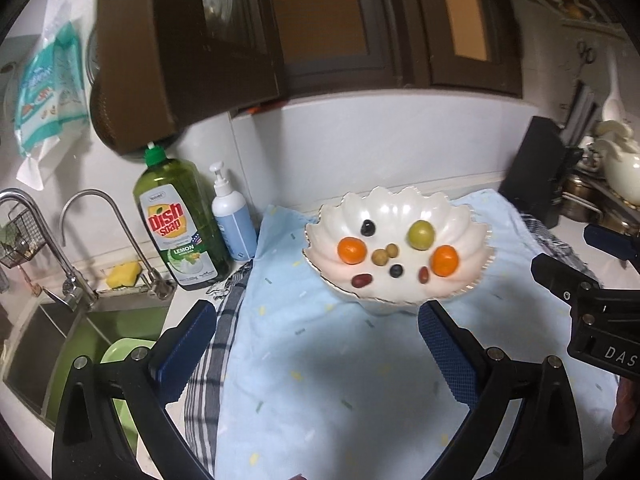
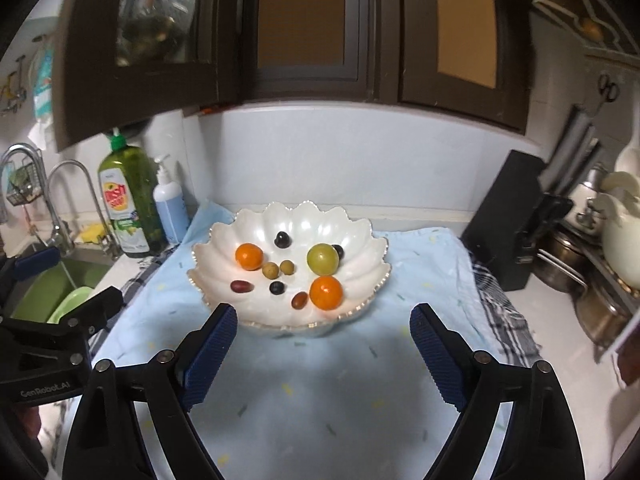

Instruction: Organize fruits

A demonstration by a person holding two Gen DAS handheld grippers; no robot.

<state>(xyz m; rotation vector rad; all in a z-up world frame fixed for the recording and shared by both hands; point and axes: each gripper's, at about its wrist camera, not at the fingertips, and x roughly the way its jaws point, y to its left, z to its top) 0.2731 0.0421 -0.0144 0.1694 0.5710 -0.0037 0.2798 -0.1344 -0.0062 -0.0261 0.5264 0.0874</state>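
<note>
Now both my left gripper (image 1: pixel 316 354) and right gripper (image 2: pixel 322 354) hang with jaws apart and empty, while the fruits lie in the scalloped white bowl (image 2: pixel 360 236) ahead on the blue cloth (image 2: pixel 320 392), slightly nearer my right gripper.

Both the left gripper (image 1: pixel 316 344) and right gripper (image 2: pixel 322 344) hang wide apart, holding nothing.
</note>
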